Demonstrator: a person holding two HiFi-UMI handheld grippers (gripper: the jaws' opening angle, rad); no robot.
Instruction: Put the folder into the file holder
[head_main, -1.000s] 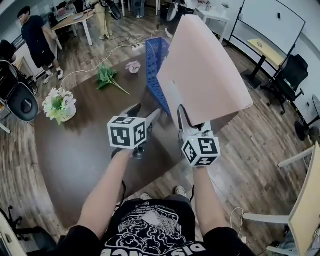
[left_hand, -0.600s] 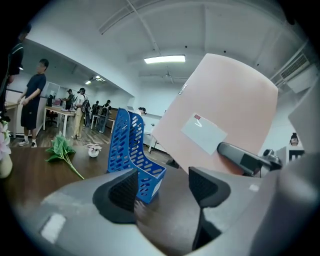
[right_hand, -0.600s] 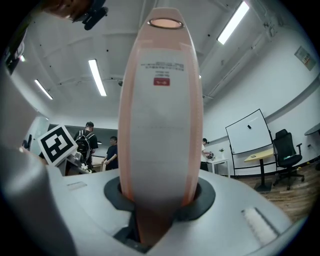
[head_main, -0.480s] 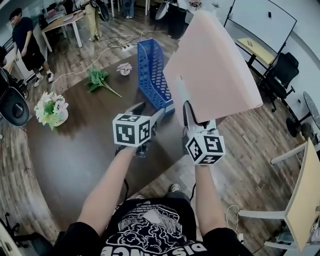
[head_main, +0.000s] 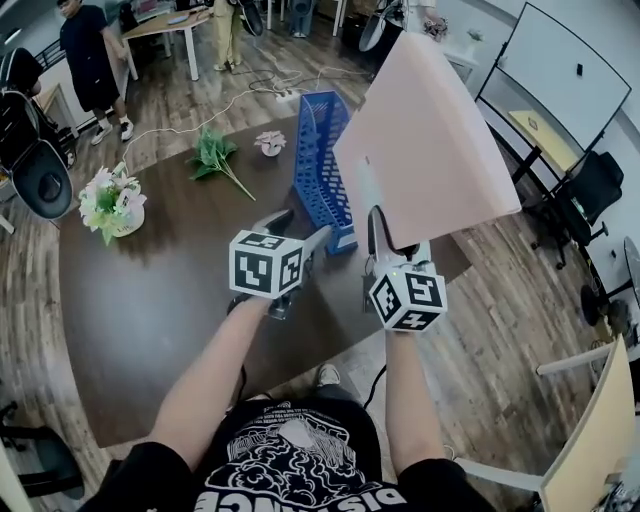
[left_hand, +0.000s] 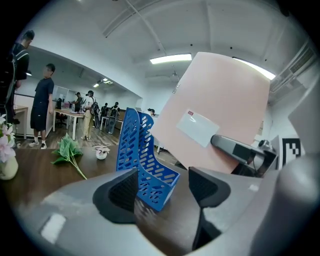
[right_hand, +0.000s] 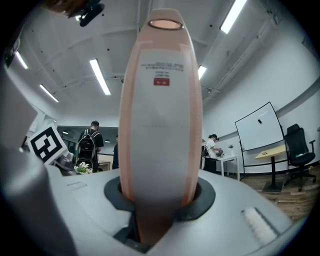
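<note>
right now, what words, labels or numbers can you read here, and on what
Spine label on the pink folder: print and a red mark, too blurred to read.
White label on its face: red mark, print too small.
Shirt: "DIS" at the frame edge, rest cut off.
Cubes on the left gripper and right gripper: square markers, no words.

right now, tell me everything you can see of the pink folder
The pale pink, stiff-looking folder is held in the air, tilted, clamped at its lower end by the right tongs. Its wide spine carries a white printed label and a finger hole at the top. It hangs right of the blue perforated file holder, seemingly apart from it.
</note>
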